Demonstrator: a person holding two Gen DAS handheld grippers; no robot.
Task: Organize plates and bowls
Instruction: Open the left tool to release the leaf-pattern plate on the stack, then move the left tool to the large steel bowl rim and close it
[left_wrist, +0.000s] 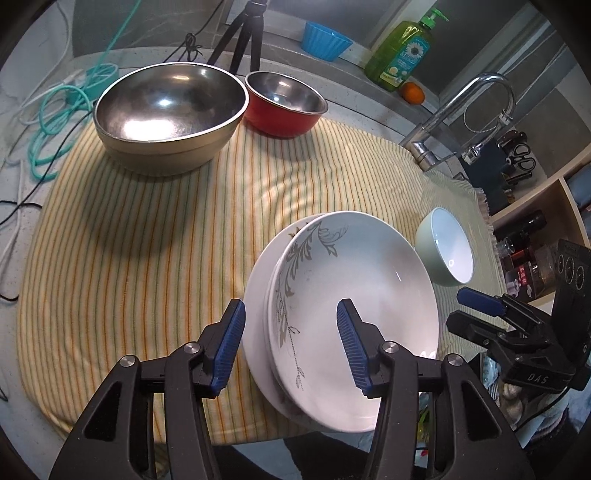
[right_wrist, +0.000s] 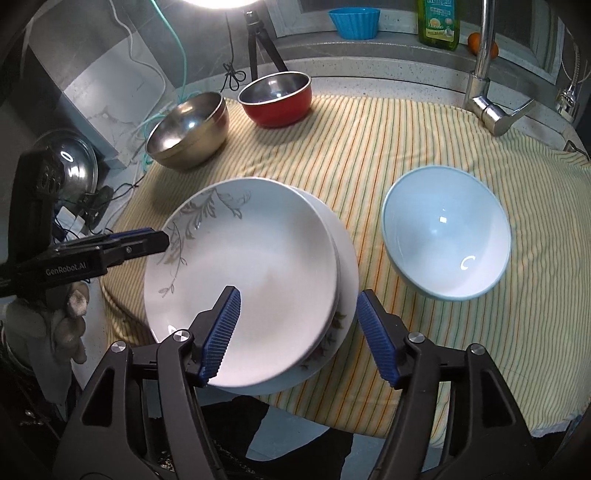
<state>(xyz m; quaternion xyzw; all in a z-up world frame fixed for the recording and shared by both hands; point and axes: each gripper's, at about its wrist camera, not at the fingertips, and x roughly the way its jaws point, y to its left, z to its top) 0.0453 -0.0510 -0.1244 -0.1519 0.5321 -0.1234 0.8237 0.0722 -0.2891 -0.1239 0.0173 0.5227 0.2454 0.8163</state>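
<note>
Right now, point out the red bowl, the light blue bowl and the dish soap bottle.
red bowl (right_wrist: 280, 107), right wrist view, red outer wall.
light blue bowl (right_wrist: 443, 236), right wrist view, inside.
dish soap bottle (left_wrist: 400, 55), left wrist view, label.

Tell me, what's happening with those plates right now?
Left gripper and right gripper both open, straddling opposite rims. Plates stacked on striped cloth. Nothing in the way.

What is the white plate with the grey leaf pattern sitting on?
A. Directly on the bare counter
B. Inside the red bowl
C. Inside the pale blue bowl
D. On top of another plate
D: the leaf-pattern plate rests on a second plate whose rim sticks out beneath it, both on the striped cloth; the red bowl and pale blue bowl stand apart and hold nothing.
</note>
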